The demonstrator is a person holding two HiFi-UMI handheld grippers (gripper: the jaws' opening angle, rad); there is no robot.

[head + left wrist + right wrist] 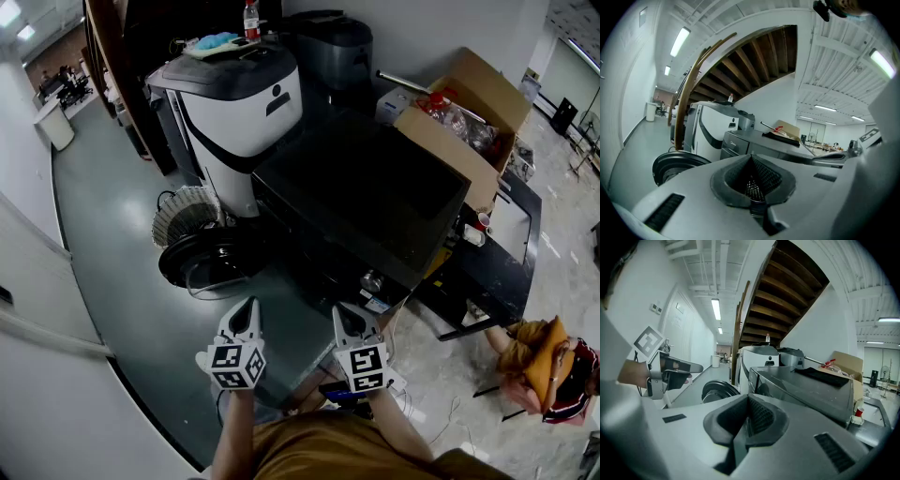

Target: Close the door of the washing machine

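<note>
The black washing machine (pixel 375 202) stands in the middle of the head view, its front facing lower left. Its round dark door (pixel 202 258) hangs open at the machine's left, low near the floor. Both grippers are held side by side in front of the machine, apart from it. My left gripper (pixel 247 307) is shut with nothing in it and points toward the door (pixel 675 166). My right gripper (pixel 347 317) is also shut and empty, with the machine's front (pixel 801 390) and the door (pixel 719 391) ahead of it. The left gripper (pixel 670 369) shows at the left of the right gripper view.
A white appliance (pixel 244 103) stands behind the door, with a round wire fan guard (pixel 183 216) at its foot. A cardboard box (pixel 459 122) sits behind the washer at the right. A person (pixel 544 366) crouches at lower right. A white wall (pixel 37 309) runs along the left.
</note>
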